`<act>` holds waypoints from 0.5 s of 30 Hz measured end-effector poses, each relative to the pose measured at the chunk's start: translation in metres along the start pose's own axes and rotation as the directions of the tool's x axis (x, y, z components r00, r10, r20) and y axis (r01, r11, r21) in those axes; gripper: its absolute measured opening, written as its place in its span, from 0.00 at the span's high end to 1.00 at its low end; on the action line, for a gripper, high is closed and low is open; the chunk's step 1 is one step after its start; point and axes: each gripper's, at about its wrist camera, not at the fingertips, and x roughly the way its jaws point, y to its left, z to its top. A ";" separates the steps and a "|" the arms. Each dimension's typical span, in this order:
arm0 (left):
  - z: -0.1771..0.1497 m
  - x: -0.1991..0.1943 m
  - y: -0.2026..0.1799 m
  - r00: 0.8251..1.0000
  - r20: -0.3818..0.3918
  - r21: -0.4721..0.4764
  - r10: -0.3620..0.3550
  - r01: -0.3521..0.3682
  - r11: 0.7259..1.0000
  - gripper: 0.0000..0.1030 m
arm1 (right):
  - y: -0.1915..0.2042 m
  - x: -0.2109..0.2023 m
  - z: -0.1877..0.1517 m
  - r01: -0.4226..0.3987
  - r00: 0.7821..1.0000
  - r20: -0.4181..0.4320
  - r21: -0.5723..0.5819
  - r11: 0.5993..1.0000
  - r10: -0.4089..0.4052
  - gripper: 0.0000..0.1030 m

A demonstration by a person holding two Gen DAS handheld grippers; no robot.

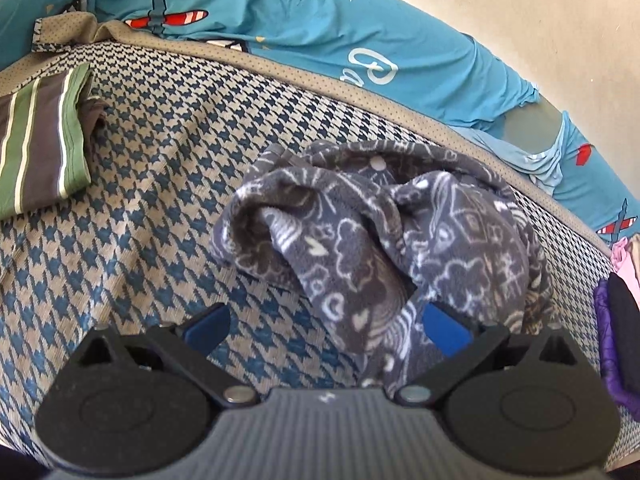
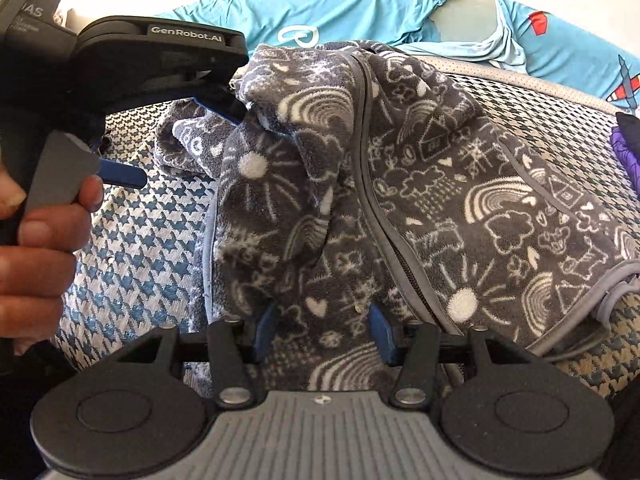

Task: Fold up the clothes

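Note:
A grey fleece garment (image 1: 384, 236) with white doodle print and a zipper lies bunched on the houndstooth mattress (image 1: 160, 184); it fills the right wrist view (image 2: 400, 184). My left gripper (image 1: 326, 330) is open, its blue fingers (image 1: 444, 330) wide apart, the right one touching the fleece. In the right wrist view the left gripper (image 2: 182, 140) sits at the garment's upper left edge. My right gripper (image 2: 322, 330) has fleece between its blue pads (image 2: 380, 332), partly closed around a fold; the grip is not clear.
A folded green and grey striped cloth (image 1: 40, 144) lies at the left. A blue airplane-print sheet (image 1: 304, 32) runs along the far mattress edge by the wall. Purple and pink clothes (image 1: 616, 328) sit at the right edge.

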 end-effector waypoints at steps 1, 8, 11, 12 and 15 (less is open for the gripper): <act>0.000 0.001 0.001 1.000 -0.009 -0.004 -0.004 0.004 1.000 0.00 | 0.001 0.001 0.000 0.003 1.000 0.000 -0.004 1.000 -0.003 0.51; -0.001 0.012 0.010 0.997 -0.071 -0.047 0.000 -0.004 0.999 0.00 | -0.002 -0.001 0.001 -0.015 1.000 -0.005 -0.012 1.000 0.015 0.51; -0.003 0.017 0.013 0.995 -0.097 -0.063 0.002 -0.008 0.998 0.00 | -0.004 -0.002 0.002 -0.025 1.000 -0.008 -0.010 1.000 0.025 0.51; -0.003 0.019 0.015 0.995 -0.105 -0.074 -0.001 -0.007 0.997 0.00 | -0.004 -0.002 0.003 -0.028 1.000 -0.010 -0.009 1.000 0.028 0.51; -0.004 0.021 0.017 0.993 -0.116 -0.093 -0.006 -0.005 0.996 0.00 | -0.007 -0.003 0.005 -0.036 0.999 -0.010 -0.006 0.999 0.036 0.51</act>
